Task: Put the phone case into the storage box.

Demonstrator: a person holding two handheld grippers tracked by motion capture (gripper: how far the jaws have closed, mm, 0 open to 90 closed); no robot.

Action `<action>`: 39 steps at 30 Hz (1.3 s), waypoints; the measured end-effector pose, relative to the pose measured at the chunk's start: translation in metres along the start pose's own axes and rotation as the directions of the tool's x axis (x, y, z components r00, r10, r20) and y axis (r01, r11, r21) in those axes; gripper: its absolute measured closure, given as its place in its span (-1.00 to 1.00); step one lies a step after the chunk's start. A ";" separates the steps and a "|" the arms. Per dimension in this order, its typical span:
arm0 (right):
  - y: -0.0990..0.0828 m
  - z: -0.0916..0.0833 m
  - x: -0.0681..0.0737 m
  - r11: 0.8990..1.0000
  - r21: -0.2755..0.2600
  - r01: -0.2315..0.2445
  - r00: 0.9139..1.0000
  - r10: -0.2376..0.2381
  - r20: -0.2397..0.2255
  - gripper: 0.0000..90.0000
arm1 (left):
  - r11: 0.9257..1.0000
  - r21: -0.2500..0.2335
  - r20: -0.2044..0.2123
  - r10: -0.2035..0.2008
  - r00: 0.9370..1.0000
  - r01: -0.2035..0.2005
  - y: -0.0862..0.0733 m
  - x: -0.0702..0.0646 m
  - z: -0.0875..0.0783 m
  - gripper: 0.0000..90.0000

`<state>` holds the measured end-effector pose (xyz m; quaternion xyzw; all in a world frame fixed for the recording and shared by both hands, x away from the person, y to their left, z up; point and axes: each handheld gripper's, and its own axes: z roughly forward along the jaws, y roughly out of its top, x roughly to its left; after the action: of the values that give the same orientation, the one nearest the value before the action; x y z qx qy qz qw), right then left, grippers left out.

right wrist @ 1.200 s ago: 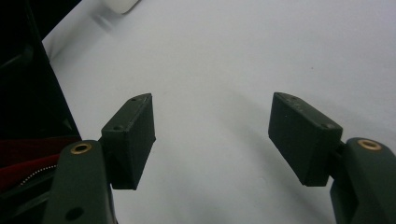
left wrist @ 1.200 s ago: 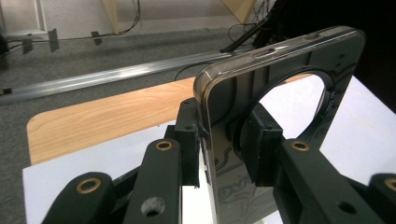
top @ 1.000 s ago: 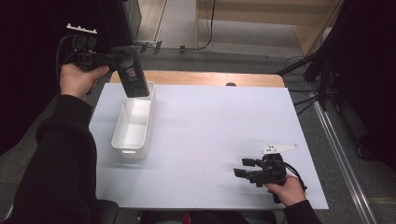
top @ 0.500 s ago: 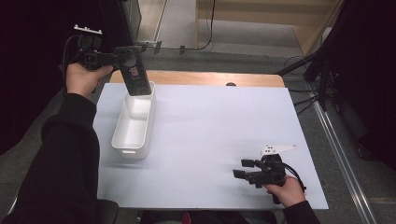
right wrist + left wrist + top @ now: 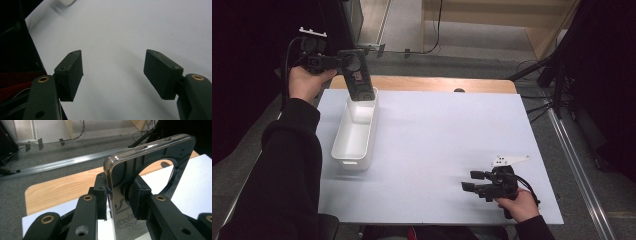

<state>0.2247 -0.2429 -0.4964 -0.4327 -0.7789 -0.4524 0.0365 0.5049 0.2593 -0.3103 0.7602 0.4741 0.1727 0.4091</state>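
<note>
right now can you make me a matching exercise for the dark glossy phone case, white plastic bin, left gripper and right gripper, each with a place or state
Things:
1. dark glossy phone case
2. white rectangular plastic bin
3. left gripper
4. right gripper

Places or states:
A. jaws open, nothing between them, near the table's front edge
B. sits on the white table, left side
C. clamped on the case
D. held above the bin's far end

Pairs: 1-D, 2-B, 3-C, 4-A

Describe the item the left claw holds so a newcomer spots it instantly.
On the pale table, find the white bin at its left. Above the bin's far end, the left claw clamps a dark phone case, glossy, with a round cutout.
</note>
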 end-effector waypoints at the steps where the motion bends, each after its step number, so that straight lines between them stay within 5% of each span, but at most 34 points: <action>1: 0.000 0.000 0.000 1.000 -0.001 -0.002 1.000 0.002 -0.001 -0.32 | 1.000 -0.002 0.001 -0.006 1.000 0.006 0.000 0.001 0.001 0.55; 39: 0.001 -0.001 -0.001 1.000 -0.011 -0.013 1.000 0.012 -0.013 -0.32 | 0.999 0.024 -0.045 -0.029 0.999 0.030 -0.024 0.019 0.032 0.54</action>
<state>0.2258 -0.2443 -0.4962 -0.4349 -0.7735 -0.4590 0.0420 0.5215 0.2659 -0.3511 0.7541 0.4965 0.1778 0.3914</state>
